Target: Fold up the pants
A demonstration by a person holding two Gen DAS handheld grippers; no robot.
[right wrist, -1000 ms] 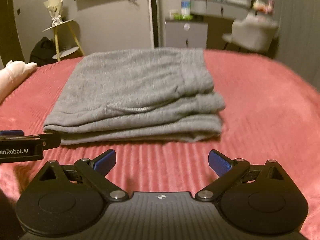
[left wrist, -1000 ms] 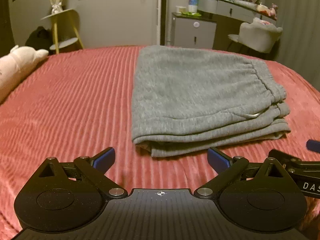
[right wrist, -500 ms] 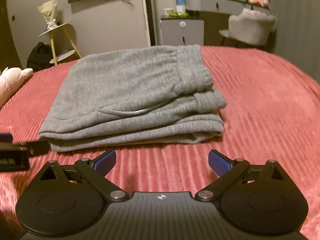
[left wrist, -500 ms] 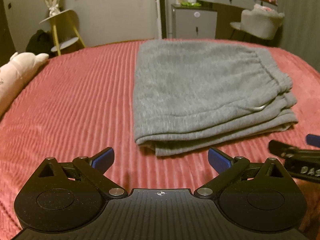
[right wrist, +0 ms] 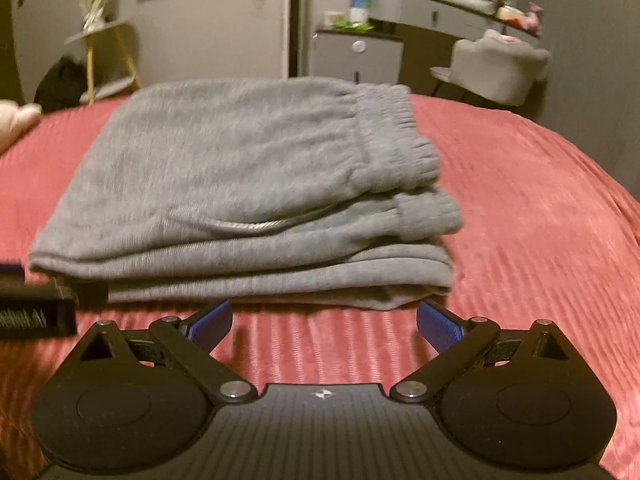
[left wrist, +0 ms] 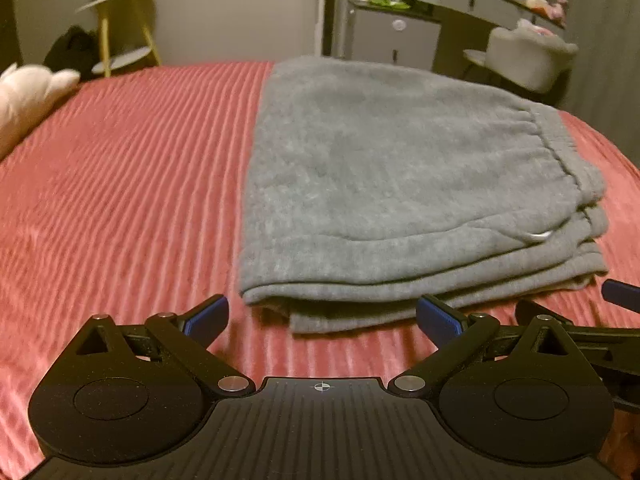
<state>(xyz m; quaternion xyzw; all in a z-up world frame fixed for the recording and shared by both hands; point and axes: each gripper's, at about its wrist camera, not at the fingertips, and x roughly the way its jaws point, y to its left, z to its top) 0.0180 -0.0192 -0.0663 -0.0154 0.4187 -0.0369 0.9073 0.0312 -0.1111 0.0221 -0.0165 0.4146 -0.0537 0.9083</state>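
Grey sweatpants lie folded in a thick stack on the red ribbed bedspread, waistband to the right. My left gripper stands open just short of the stack's near left corner, nothing between its blue pads. In the right wrist view the same pants fill the middle, and my right gripper is open right at the near edge of the stack, empty. Each gripper shows at the edge of the other's view: the right one and the left one.
A white plush toy lies at the bed's left edge. Beyond the bed stand a yellow-legged side table, a grey cabinet, a vanity desk and a pale chair. Bare bedspread lies right of the pants.
Both grippers have moved forward and lower toward the near edge of the folded pants, which now look larger. The pants have not moved. Both grippers stay open.
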